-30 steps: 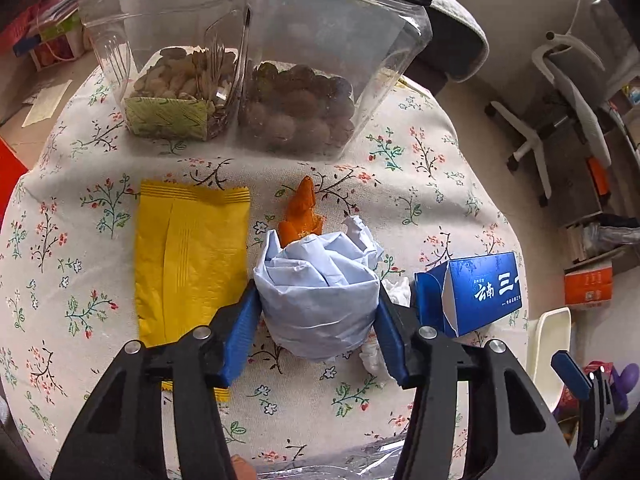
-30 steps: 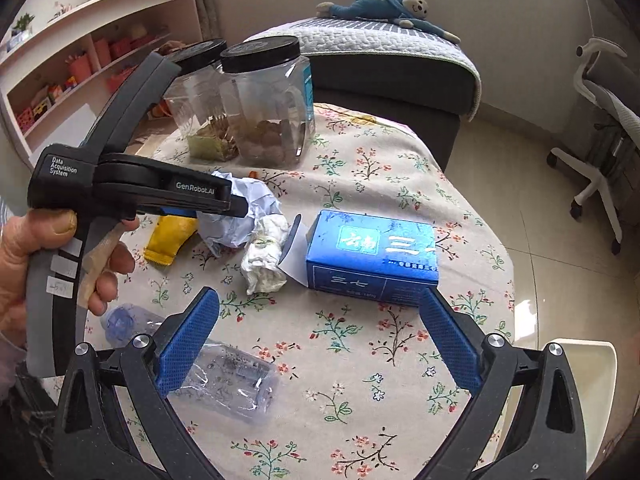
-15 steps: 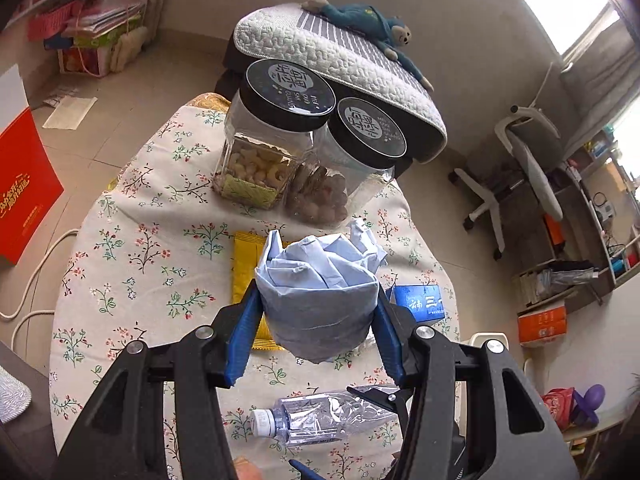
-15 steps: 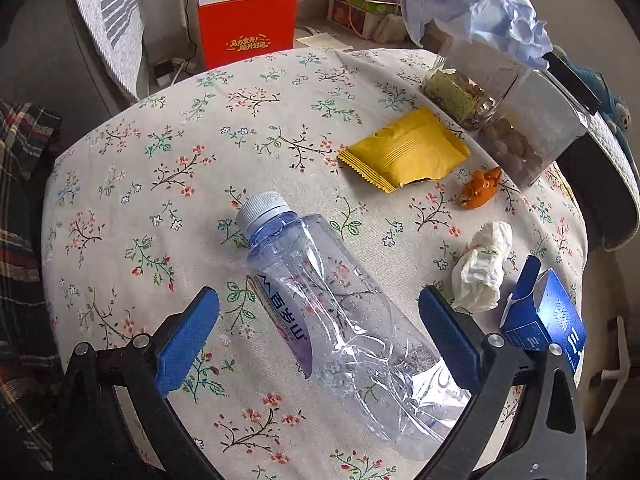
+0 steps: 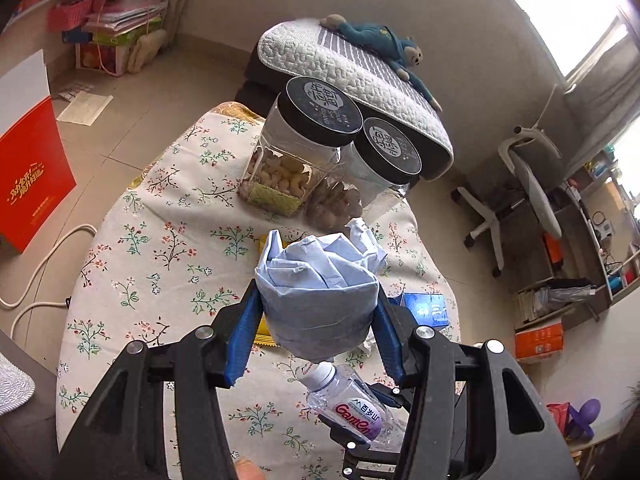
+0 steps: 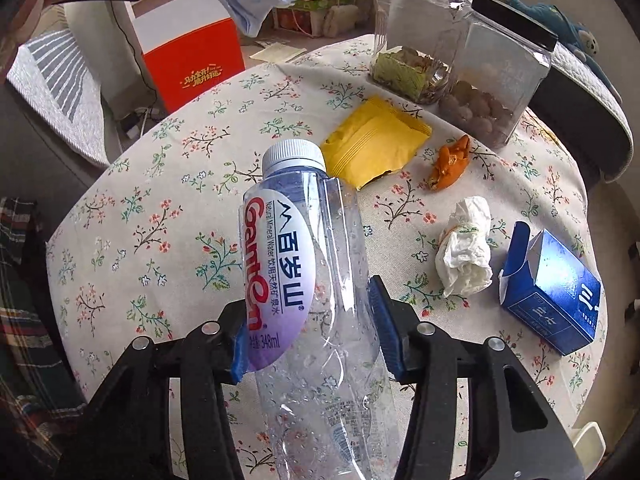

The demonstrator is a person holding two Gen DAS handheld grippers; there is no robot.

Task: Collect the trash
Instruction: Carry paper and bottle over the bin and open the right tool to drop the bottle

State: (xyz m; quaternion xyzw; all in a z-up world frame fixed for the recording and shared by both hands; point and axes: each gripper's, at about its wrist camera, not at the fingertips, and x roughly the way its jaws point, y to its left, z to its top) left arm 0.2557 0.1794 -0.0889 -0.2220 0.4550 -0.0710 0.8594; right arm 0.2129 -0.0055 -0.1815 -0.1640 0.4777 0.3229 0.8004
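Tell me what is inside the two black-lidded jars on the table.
The left jar holds pale cashew-like nuts over a green packet; the right jar holds round brown pieces. Both are filled only near the bottom; what lies beneath is hidden.

1. Two tall jars (image 6: 464, 64) block the table's far edge.
2. A yellow packet (image 6: 372, 144), orange peel (image 6: 450, 162), tissue (image 6: 466, 248) and blue box (image 6: 552, 296) crowd the right side.
3. The tablecloth (image 6: 160, 216) lies bare on the left.
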